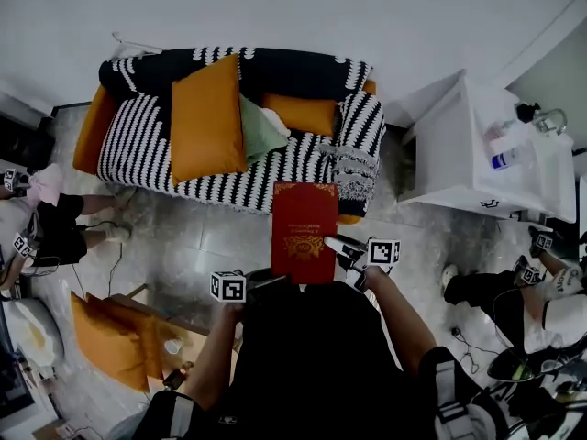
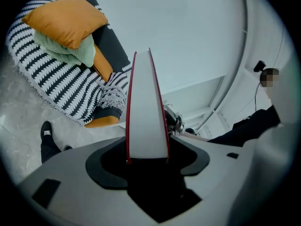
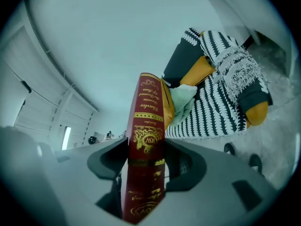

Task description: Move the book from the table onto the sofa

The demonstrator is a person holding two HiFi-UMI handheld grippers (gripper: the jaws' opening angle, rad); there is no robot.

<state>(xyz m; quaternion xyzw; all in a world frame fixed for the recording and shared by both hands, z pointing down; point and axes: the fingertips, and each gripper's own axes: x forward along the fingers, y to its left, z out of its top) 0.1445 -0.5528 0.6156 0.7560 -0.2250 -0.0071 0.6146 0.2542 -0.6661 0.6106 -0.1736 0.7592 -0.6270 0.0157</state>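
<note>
The left gripper (image 2: pixel 147 160) has its 2 jaws clenched on the book (image 2: pixel 147 109). It grasps the side of the white page edges, and the red covers show as thin lines on both sides of the pages. The right gripper (image 3: pixel 143 166) grasps the same book from the opposite side, and its 2 jaws press on the red spine with gold print.

In the head view the book is held about level, with its red cover up, in the air in front of the person's body. 1 gripper is at its near left corner and the other is at its right edge. Most of the book is above the floor (image 1: pixel 197 241). Its far edge appears just at the front edge of the sofa (image 1: pixel 303 165), and it is not lying on the seat.

The sofa has a black and white striped cover. On the seat a big orange cushion (image 1: pixel 207 119) leans against the back, and a green cushion (image 1: pixel 260 128) touches it on the right. A second orange one is behind, more to the right.

To the right of the sofa there is a white cabinet (image 1: pixel 459 145) with some small things on top. They are too small to name. At the left edge and at the right edge of the floor, the legs of 2 other persons are visible, well apart from the book.
</note>
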